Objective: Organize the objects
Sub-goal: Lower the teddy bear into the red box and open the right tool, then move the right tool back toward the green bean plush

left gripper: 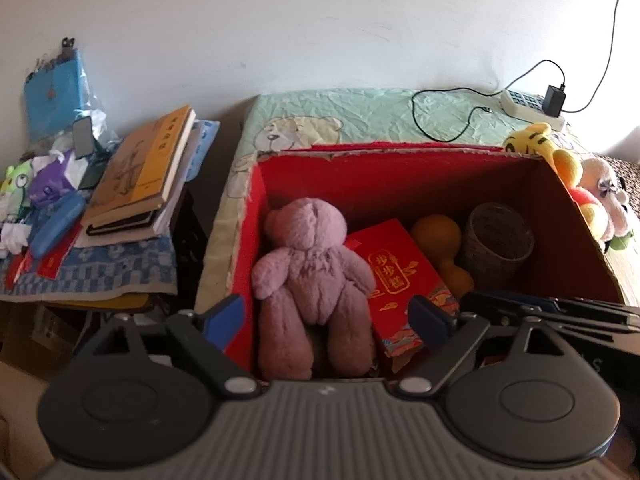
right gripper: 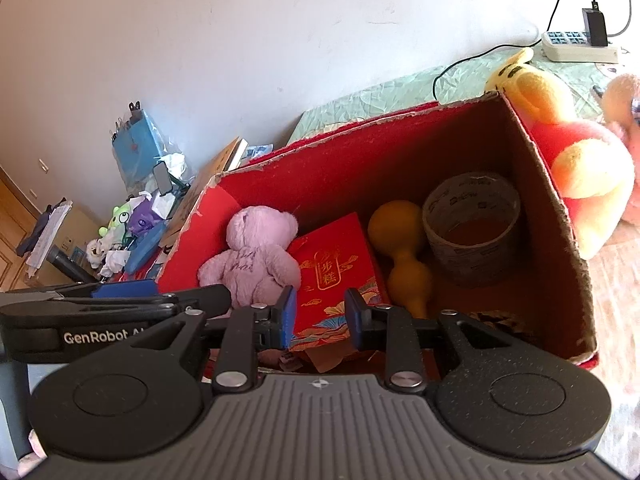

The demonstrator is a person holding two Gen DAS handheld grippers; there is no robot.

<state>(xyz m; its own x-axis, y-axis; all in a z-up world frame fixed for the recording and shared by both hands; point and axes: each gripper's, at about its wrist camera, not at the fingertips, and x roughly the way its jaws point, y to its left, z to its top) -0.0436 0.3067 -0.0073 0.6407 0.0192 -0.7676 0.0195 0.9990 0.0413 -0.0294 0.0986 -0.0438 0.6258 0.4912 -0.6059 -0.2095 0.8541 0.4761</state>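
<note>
A red cardboard box stands open on a green bear-print cloth. Inside lie a pink teddy bear, a red printed gift box, an orange gourd-shaped toy and a roll of tape. My left gripper is open above the box's near edge, its jaws on either side of the bear's legs. My right gripper is open and empty over the red gift box. It shows in the left wrist view.
A yellow and red plush and a white plush lie outside the box's right wall. A side table at left holds stacked books, a blue case and small toys. A power strip with cables sits behind.
</note>
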